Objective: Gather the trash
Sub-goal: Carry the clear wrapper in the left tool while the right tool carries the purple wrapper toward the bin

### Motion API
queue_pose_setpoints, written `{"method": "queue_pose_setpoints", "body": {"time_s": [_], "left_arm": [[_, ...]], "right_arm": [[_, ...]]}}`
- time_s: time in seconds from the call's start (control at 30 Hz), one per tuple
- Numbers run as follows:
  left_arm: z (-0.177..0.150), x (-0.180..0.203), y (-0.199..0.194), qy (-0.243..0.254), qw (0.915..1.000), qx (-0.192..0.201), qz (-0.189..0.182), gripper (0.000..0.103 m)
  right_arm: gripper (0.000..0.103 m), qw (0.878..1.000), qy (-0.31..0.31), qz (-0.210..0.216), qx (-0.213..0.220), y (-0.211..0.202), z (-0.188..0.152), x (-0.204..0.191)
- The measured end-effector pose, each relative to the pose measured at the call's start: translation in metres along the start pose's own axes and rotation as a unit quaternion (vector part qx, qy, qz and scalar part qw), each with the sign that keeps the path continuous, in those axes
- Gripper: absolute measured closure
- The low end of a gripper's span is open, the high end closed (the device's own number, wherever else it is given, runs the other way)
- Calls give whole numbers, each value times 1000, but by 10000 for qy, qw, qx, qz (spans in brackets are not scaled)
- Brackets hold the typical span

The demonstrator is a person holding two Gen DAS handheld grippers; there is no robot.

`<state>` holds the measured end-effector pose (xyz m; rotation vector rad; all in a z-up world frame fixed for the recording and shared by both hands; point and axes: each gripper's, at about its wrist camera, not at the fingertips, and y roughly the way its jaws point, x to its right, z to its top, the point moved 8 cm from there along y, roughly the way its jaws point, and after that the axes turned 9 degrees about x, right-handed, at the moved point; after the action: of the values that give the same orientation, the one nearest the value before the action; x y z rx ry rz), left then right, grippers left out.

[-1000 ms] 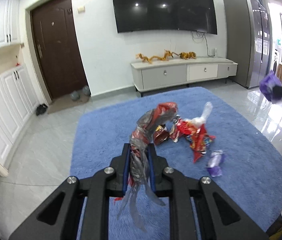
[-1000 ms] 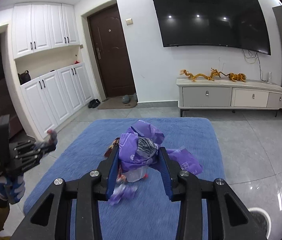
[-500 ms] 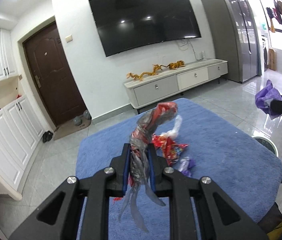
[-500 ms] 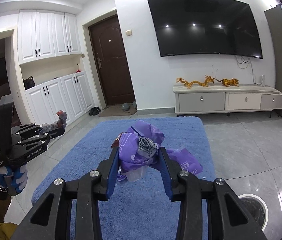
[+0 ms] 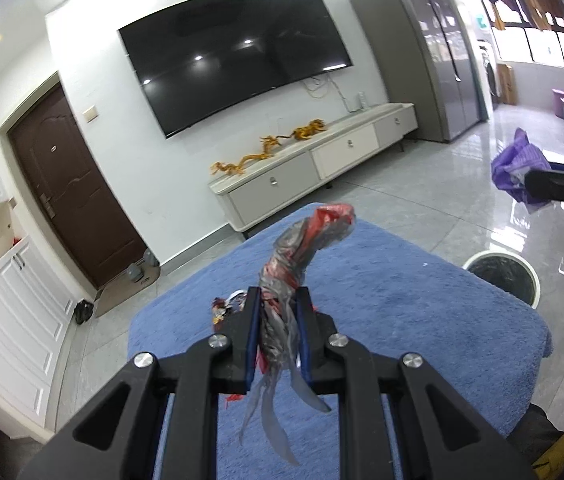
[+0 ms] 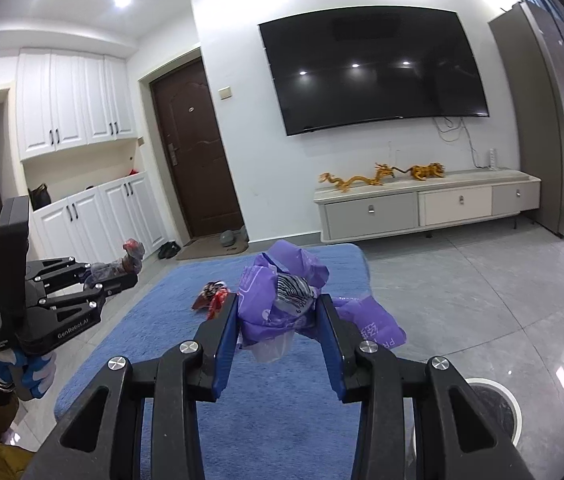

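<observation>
Living-room floor tiles, a wall-mounted television and a low cabinet frame a blue-covered surface (image 5: pixel 421 304) where a person clears litter with a pair of hand-held tongs.

The left tongs (image 5: pixel 278 320), at lower centre of the left view, are pressed together on a twisted grey-and-red wrapper (image 5: pixel 301 252). Its long axis runs up from between the pads and bends toward the upper right of the frame, red tip uppermost, while loose grey tails hang below the pads.

The right tongs (image 6: pixel 278 320), at lower centre of the right view, pinch a crumpled purple bag (image 6: pixel 282 292), a rounded bundle with no clear long axis; one flap trails toward the lower right.

The move to come likely turns on the round bin (image 6: pixel 489 404), which sits on the floor at the lower right of both views, just beside the surface's right edge. In the right view it lies just right of the tongs' arms, while in the left view it stands well apart across the surface, so the right hand appears nearer. In the left view the purple bundle hangs at the right edge of the frame, above and beyond the bin.

A small red and dark scrap (image 6: pixel 212 298) remains on the surface, just left of the right tongs.
</observation>
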<state>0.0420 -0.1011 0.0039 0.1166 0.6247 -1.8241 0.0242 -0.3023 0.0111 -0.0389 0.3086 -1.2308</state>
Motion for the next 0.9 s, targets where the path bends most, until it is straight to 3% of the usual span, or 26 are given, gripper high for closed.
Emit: {"method": "queue_pose_setpoints", "body": {"time_s": [0.43,0.9], "left_arm": [[23,57,26,453,9981,10,-425,87],[27,83,39,639,9961,-40,-613,87]], "right_arm": [[67,9986,424,-322,58,-14,-13,48],[67,9970,644,-425,19,-15,-21,57]]}}
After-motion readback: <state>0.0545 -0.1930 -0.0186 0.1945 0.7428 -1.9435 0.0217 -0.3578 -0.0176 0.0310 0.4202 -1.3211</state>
